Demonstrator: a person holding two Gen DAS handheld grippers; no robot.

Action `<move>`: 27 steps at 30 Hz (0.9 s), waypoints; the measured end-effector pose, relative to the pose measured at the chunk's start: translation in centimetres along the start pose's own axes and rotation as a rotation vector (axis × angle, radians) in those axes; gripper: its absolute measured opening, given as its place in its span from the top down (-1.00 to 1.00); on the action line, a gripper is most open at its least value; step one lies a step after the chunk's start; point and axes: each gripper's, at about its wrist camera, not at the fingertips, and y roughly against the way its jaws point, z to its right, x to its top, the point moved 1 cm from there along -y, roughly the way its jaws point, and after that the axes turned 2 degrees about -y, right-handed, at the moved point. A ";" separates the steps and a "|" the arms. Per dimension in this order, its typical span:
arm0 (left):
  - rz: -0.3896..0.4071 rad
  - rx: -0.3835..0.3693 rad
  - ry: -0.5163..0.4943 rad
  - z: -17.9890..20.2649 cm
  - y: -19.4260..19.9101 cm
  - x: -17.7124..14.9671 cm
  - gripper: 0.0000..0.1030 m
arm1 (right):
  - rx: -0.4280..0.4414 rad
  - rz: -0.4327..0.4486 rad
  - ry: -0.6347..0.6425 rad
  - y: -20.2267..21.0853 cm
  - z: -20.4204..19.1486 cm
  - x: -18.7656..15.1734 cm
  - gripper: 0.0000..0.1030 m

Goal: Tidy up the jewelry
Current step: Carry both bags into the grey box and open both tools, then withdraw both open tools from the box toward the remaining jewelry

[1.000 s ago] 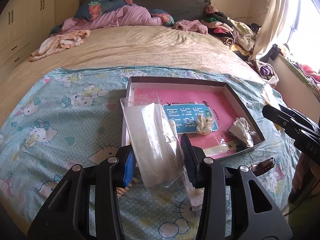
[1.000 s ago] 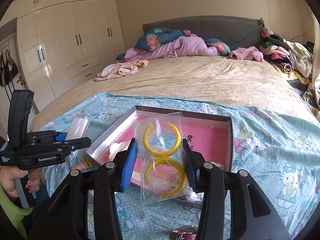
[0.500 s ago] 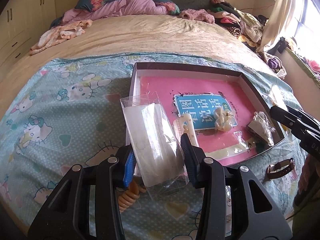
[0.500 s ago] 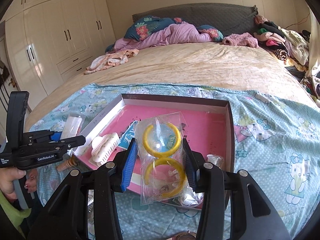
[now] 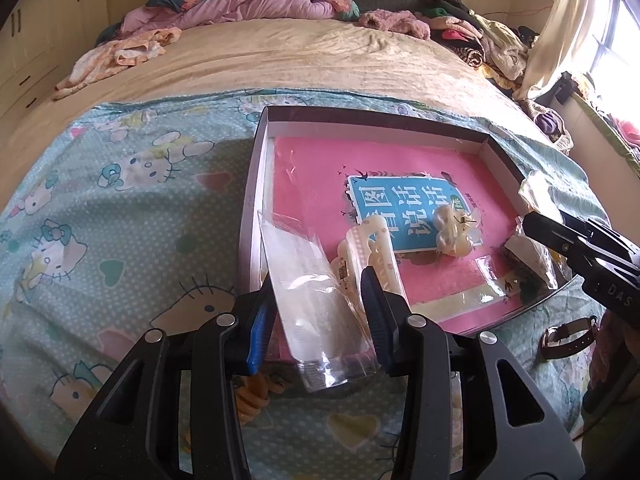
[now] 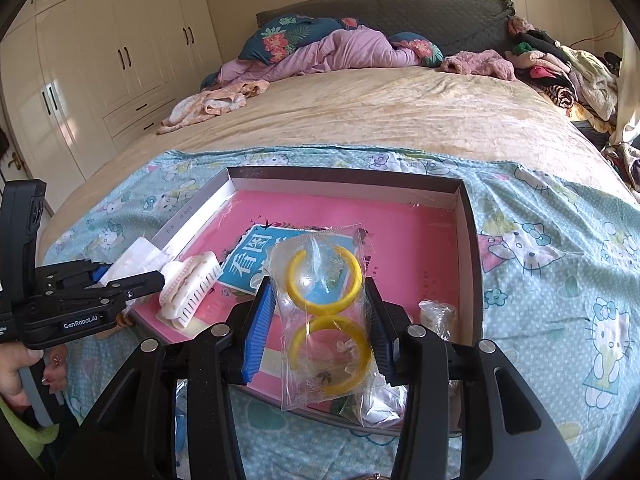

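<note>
Left gripper is pinched on a clear bag of white stuff over the box's near-left corner, ready to drop in. Right gripper is clamped on the yellow bangle bag, held over the box's near edge for the same reason.

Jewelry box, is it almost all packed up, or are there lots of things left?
Partly packed. Already in the box: a cream hair claw, a pearly clip and small bags. In hand: the left gripper holds a clear packet, the right gripper a bag of yellow hoops, both over the box. Left: a watch and an orange clip on the blanket.
</note>
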 end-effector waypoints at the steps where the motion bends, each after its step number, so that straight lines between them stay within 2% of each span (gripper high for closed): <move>1: -0.003 -0.002 0.001 0.1 0.0 -0.1 0.36 | -0.002 -0.004 -0.003 -0.1 0.1 0.0 0.18; 13: -0.003 -0.016 0.009 -0.3 -0.3 0.3 0.36 | -0.012 -0.014 -0.013 -0.5 0.1 0.1 0.12; 17: -0.002 -0.020 0.012 -0.4 -0.3 0.4 0.36 | -0.010 -0.007 -0.019 -0.3 0.2 0.0 0.04; 24: -0.004 -0.026 0.014 -0.4 -0.3 0.6 0.36 | -0.012 0.025 -0.041 1.2 0.5 0.1 -0.30; 27: -0.004 -0.029 0.014 -0.3 -0.3 0.6 0.36 | -0.014 0.040 -0.051 2.0 0.7 0.2 -0.37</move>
